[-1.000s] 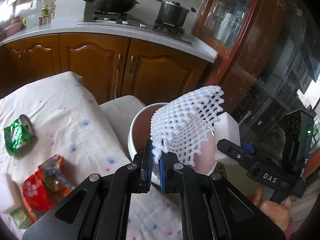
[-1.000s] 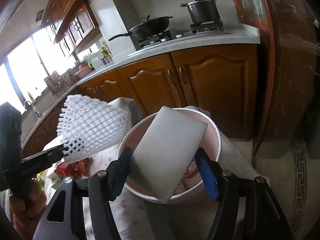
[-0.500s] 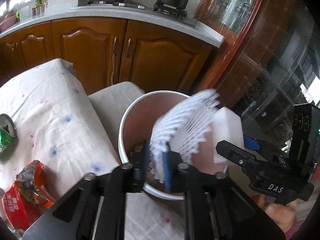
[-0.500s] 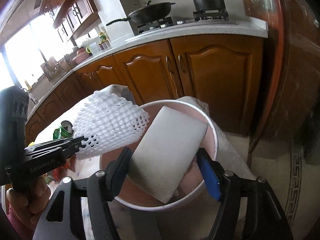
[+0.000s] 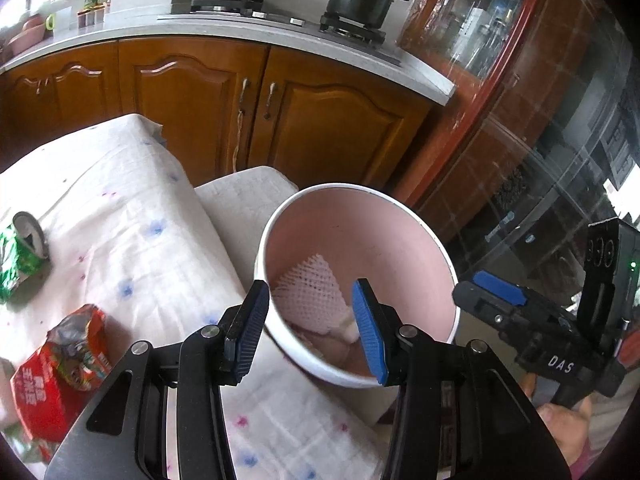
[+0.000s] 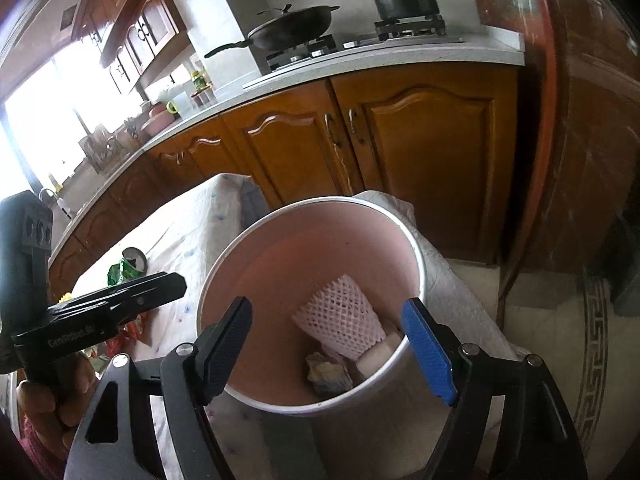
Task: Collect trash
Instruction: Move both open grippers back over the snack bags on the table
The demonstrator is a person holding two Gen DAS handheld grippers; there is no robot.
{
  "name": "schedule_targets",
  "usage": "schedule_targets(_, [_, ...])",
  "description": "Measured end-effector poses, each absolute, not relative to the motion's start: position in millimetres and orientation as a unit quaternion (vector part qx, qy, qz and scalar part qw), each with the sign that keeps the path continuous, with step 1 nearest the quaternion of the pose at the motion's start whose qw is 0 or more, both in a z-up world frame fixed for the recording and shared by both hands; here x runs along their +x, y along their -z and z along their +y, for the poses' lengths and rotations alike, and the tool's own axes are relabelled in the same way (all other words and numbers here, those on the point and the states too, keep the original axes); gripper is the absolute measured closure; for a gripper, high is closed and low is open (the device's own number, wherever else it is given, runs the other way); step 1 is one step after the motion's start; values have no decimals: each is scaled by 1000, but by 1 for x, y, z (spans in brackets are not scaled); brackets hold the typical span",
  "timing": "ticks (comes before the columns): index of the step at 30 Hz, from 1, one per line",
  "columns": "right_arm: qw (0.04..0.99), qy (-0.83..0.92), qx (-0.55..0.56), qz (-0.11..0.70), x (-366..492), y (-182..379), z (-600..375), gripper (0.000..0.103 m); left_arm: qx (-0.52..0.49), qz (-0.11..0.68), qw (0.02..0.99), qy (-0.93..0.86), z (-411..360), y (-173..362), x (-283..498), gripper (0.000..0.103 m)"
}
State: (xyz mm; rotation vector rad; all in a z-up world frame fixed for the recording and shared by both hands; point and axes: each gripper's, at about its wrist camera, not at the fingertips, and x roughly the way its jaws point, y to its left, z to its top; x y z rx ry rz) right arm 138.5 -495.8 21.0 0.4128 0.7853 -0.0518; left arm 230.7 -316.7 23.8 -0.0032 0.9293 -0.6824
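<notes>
Foam net (image 6: 340, 316) lies in bucket (image 6: 416, 256); both grippers hover above, jaws spread, empty

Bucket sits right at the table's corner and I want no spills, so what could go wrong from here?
1. The bucket stands near the cloth's edge; either open tongs, left tongs or right tongs, hovering at its rim, could nudge it.
2. The crushed green can and red wrapper lie left on the cloth; dragging them could bunch the cloth.

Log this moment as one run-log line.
left gripper: open, empty | right gripper: open, empty | foam net, white block: in bucket | can, red wrapper: on table
</notes>
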Motion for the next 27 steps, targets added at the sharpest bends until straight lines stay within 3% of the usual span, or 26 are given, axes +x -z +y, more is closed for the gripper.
schedule_targets(27, [913,-35,241,326,105,-42,-422,18,-64,403,875,259,-180,-50,170,56])
